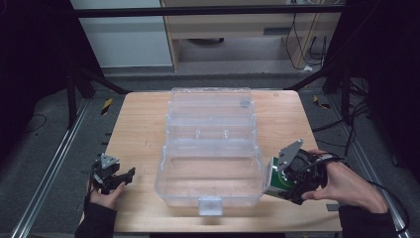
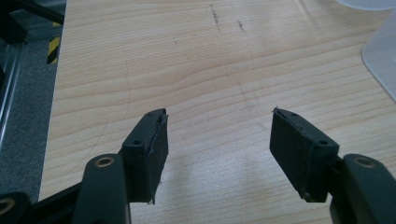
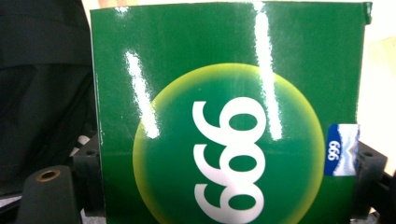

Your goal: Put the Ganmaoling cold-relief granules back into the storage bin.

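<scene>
- At the near right corner of the wooden table [image 1: 143, 124], the right gripper [image 1: 289, 181] is clamping a green box [image 1: 274, 181], which is hanging just outside the right wall of the clear plastic case [image 1: 210, 163], near that wall's front end.
- In the high view the gripper and its grey plate are covering most of the box; a narrow green and white edge is showing, and whether it is touching the case wall cannot be told.
- In the right gripper view the green box [image 3: 229, 116] is sitting between the two jaws, whose pads are pressing on its sides; it is carrying a yellow-rimmed circle with white numerals reading upside down and a small blue label at its right edge, while its lower part is running out of the frame.
- Near the left edge, toward the front, the left gripper [image 1: 119, 179] is resting low over the wood in the person's hand, well apart from the case.
- In the left gripper view the left gripper [image 2: 217, 149] is standing with its jaws parted and bare wood between them; a corner of the case [image 2: 380, 56] is peeking in at the upper right, blurred.
- The case is lying open in the middle of the table, its lid tilted back toward the far edge; through the clear walls its inside is hard to read.
</scene>
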Available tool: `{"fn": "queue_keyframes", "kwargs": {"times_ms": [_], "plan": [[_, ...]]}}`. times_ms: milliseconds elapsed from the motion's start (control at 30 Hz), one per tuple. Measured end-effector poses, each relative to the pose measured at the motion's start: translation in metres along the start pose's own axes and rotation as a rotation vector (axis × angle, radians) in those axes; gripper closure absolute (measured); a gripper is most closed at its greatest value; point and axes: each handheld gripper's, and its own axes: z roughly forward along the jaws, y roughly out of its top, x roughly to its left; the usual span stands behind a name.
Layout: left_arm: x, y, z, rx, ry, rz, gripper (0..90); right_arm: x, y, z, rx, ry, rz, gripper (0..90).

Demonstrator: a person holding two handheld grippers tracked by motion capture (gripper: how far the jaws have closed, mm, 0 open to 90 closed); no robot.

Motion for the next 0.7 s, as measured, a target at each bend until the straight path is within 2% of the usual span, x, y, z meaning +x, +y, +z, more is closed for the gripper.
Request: {"fn": "queue_keyframes", "kwargs": {"times_ms": [333,700], "plan": [[-0.001,0.000,0.001,0.011,-0.004,-0.002,44.9,-0.006,0.023,-0.002,-0.022,-0.020,-0.038,16.2],[-0.001,0.000,0.002,0.013,-0.007,0.003,46.8,-0.012,0.048,0.006,-0.045,0.002,-0.069,16.2]]}}
